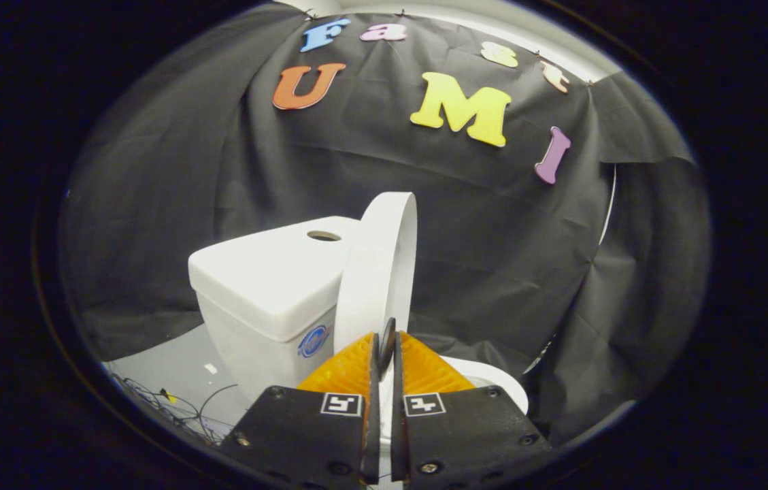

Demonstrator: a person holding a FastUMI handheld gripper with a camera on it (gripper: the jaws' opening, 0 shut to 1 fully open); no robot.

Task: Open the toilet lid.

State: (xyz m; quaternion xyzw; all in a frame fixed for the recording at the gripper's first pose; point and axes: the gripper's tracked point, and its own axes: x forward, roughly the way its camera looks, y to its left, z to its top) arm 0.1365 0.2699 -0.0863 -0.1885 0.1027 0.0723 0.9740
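The white toilet lid (378,272) stands raised, nearly upright, leaning back toward the white tank (268,286) behind it on the left. My gripper (386,347) is at the lid's lower front edge. Its fingers are closed to a narrow slit, and the lid's thin rim runs down into that slit, with white showing between them. Part of the white bowl rim (492,381) shows just right of the fingers, below the lid.
The tank top has a round hole (324,235). Loose cables (186,408) lie on the grey floor (173,367) left of the toilet. Black cloth hangs close behind and to the right of the toilet.
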